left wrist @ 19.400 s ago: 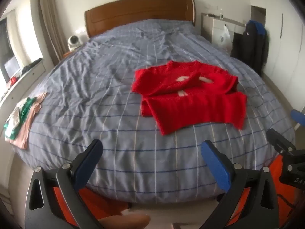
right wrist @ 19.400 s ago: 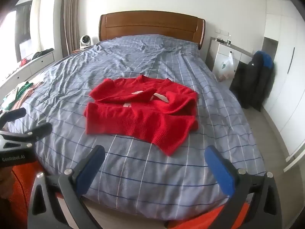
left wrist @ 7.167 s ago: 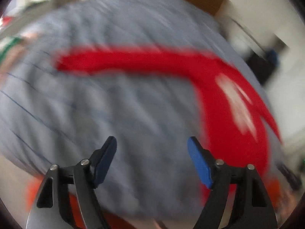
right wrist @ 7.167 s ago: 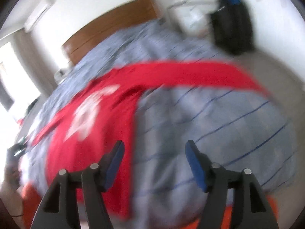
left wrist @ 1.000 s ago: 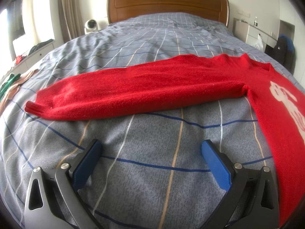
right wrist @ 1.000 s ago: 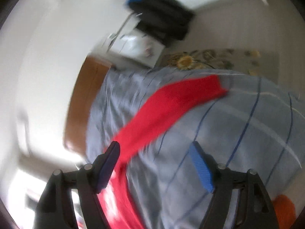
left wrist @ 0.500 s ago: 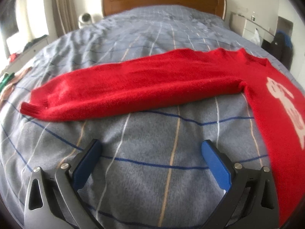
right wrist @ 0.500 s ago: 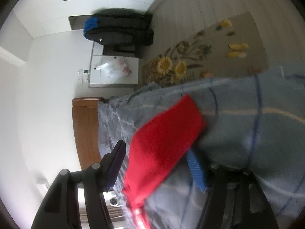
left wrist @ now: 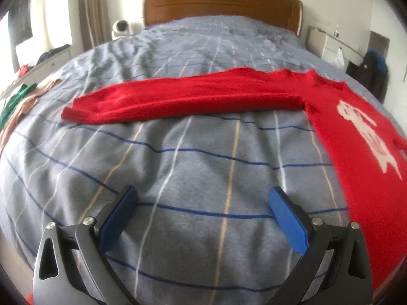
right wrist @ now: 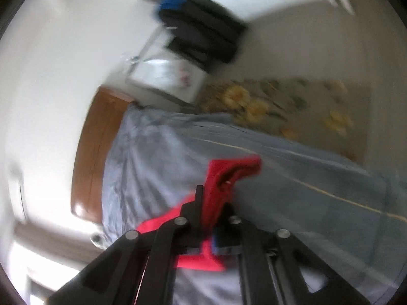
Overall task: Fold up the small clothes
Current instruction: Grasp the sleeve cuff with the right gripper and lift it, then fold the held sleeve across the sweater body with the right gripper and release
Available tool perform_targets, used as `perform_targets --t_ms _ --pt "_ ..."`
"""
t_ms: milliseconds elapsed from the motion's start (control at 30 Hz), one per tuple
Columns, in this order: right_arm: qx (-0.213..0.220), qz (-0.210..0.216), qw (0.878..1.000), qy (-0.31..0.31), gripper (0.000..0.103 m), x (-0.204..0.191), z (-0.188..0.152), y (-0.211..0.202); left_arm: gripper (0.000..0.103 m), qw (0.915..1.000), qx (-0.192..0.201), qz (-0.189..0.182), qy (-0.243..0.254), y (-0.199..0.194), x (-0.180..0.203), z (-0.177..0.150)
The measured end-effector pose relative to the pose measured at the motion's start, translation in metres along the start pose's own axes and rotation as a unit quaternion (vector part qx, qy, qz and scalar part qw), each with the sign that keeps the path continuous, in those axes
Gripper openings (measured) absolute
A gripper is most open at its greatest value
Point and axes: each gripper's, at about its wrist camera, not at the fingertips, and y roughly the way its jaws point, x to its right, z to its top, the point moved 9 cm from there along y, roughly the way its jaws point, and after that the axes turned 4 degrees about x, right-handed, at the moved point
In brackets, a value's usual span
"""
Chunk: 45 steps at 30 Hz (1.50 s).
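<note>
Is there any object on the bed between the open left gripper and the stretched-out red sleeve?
Nothing visible. Between the left gripper and the red sweater's sleeve lies only bare bed cover. The small clothes lie off to the side, at the bed's edge.

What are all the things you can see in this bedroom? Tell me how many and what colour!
sweater: one, red with a white picture, spread on the bed, one sleeve stretched out flat
bed cover: one, grey-blue with stripes, over the bed
headboard: one, brown wood, at the far end
small clothes: a few, green and pink, at the bed's left edge
jacket: one, dark with blue, hanging by the right wall
rug: one, flowered with yellow, on the floor beside the bed
left tongs: blue pads, open, above the cover
right tongs: shut on the sweater's other sleeve end
</note>
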Motion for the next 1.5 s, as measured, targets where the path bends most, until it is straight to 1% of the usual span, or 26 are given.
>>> perform_targets --t_ms 33,133,233,300,333,433,467,500,533,600,700,767,833,900,933,1000,1067,1133,1167,1233,1300,1333,1367,1400,1433,1500 --pt "0.005 0.018 0.999 -0.05 0.004 -0.048 -0.003 0.001 0.103 1.0 0.002 0.0 -0.007 0.001 -0.002 0.001" --pt "-0.004 0.069 0.986 -0.149 0.004 -0.155 -0.035 0.006 0.103 0.9997 0.008 0.001 -0.024 0.008 -0.008 0.003" --pt "-0.034 0.128 0.96 -0.246 0.004 -0.26 -0.109 0.017 0.103 0.9996 0.012 0.0 -0.025 0.01 -0.009 0.003" --pt "-0.063 0.156 0.941 -0.293 0.004 -0.311 -0.172 0.028 0.103 0.9996 0.016 0.002 -0.022 0.01 -0.008 0.002" --pt "-0.085 0.168 0.93 -0.317 0.004 -0.334 -0.215 0.037 0.103 0.9996 0.017 0.002 -0.021 0.01 -0.008 0.002" --pt "-0.13 0.156 0.906 -0.371 0.007 -0.355 -0.317 0.064 0.103 0.9995 0.025 0.003 -0.019 0.011 -0.007 0.001" --pt "-0.153 0.15 0.898 -0.384 0.021 -0.353 -0.348 0.073 0.103 0.9994 0.028 0.004 -0.019 0.011 -0.007 0.0" --pt "-0.205 0.142 0.886 -0.391 0.038 -0.345 -0.39 0.085 0.103 0.9994 0.03 0.007 -0.018 0.011 -0.006 0.0" --pt "-0.249 0.139 0.878 -0.385 0.076 -0.333 -0.419 0.093 0.103 0.9993 0.032 0.01 -0.016 0.011 -0.006 -0.001" --pt "-0.289 0.15 0.871 -0.369 0.079 -0.319 -0.458 0.089 0.103 0.9993 0.033 0.014 -0.014 0.011 -0.005 -0.001" --pt "-0.311 0.19 0.847 -0.386 0.079 -0.295 -0.49 0.058 0.103 0.9992 0.035 0.018 -0.012 0.011 -0.005 -0.001" --pt "-0.304 0.212 0.833 -0.411 0.079 -0.283 -0.485 0.039 0.103 0.999 0.036 0.023 -0.009 0.011 -0.004 -0.001" --pt "-0.269 0.215 0.831 -0.438 0.079 -0.274 -0.459 0.035 0.103 0.9988 0.039 0.028 -0.007 0.011 -0.004 -0.001" --pt "-0.21 0.189 0.844 -0.456 0.079 -0.258 -0.411 0.04 0.103 0.9987 0.04 0.03 -0.007 0.01 -0.003 -0.001" --pt "-0.181 0.155 0.856 -0.458 0.079 -0.242 -0.372 0.048 0.103 0.9987 0.04 0.031 -0.007 0.01 -0.003 -0.001" --pt "-0.155 0.101 0.864 -0.469 0.079 -0.217 -0.324 0.062 0.103 0.9986 0.041 0.031 -0.007 0.01 -0.003 -0.002" --pt "-0.147 0.037 0.87 -0.47 0.079 -0.182 -0.274 0.079 0.103 0.9985 0.043 0.034 -0.006 0.01 -0.003 -0.002" --pt "-0.161 -0.006 0.881 -0.444 0.078 -0.154 -0.243 0.092 0.103 0.9982 0.045 0.04 -0.005 0.011 -0.002 -0.002" --pt "-0.176 -0.012 0.89 -0.419 0.075 -0.143 -0.232 0.099 0.103 0.998 0.047 0.043 -0.004 0.011 -0.002 -0.002" --pt "-0.202 0.009 0.903 -0.38 0.066 -0.138 -0.226 0.107 0.103 0.9977 0.049 0.046 -0.002 0.01 -0.002 -0.002" --pt "-0.231 0.035 0.906 -0.353 0.061 -0.138 -0.234 0.116 0.103 0.9977 0.051 0.045 -0.003 0.01 -0.002 -0.002" --pt "-0.254 0.045 0.899 -0.355 0.049 -0.14 -0.245 0.123 0.103 0.9977 0.051 0.044 -0.004 0.009 -0.002 -0.003" --pt "-0.265 0.027 0.888 -0.375 0.01 -0.135 -0.253 0.131 0.103 0.9977 0.051 0.045 -0.004 0.009 -0.002 -0.003" --pt "-0.259 -0.001 0.883 -0.392 0.007 -0.128 -0.25 0.138 0.103 0.9977 0.052 0.044 -0.004 0.009 -0.002 -0.002" --pt "-0.251 -0.029 0.884 -0.393 0.007 -0.12 -0.247 0.145 0.103 0.9977 0.052 0.044 -0.004 0.009 -0.002 -0.002" --pt "-0.247 -0.065 0.897 -0.362 0.006 -0.098 -0.235 0.154 0.103 0.9977 0.052 0.045 -0.004 0.009 -0.002 -0.003"
